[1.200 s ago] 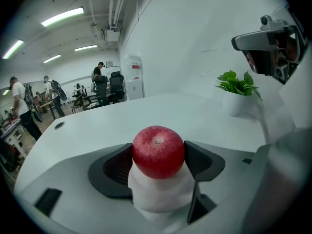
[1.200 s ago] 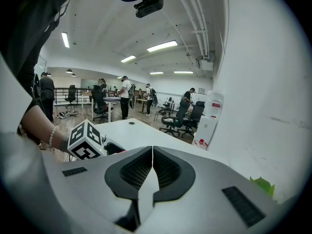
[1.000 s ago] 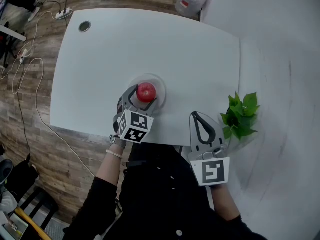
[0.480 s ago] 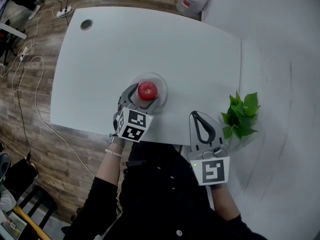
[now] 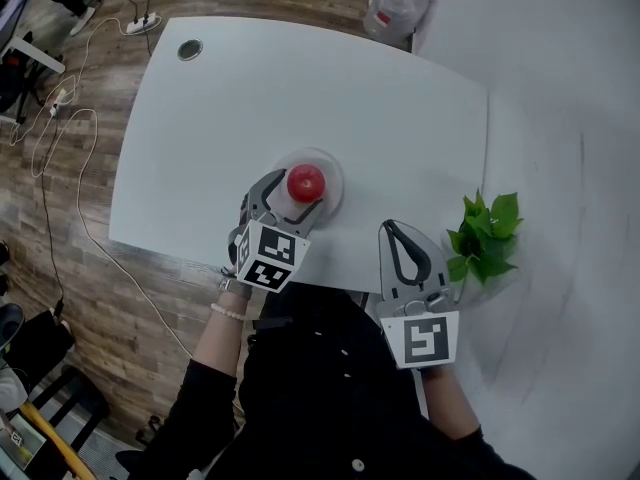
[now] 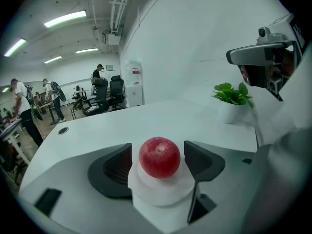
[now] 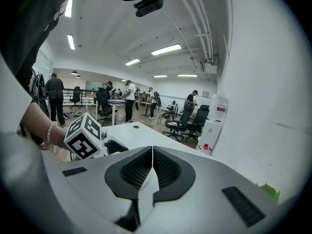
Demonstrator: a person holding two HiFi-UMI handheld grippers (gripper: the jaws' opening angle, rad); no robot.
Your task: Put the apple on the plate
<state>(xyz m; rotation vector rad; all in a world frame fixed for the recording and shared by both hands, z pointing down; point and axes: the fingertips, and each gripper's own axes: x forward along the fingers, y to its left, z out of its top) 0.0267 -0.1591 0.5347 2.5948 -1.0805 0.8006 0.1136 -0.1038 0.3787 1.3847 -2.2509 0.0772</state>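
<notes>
Looking down on the white table (image 5: 300, 98), wide open across the top. Right gripper (image 5: 391, 228) hangs over the near edge, jaws pressed tight together, nothing in them. Left gripper (image 5: 295, 194) reaches in over the plate, jaws spread, one on each side of the apple, with a sliver of gap on both sides. Plant (image 5: 485, 238) sits off to the right, just beside the right gripper. Plate (image 5: 335, 171) lies near the table's front edge, and there's the apple (image 5: 306, 183), red, upright in the plate's middle, free between those jaws.
</notes>
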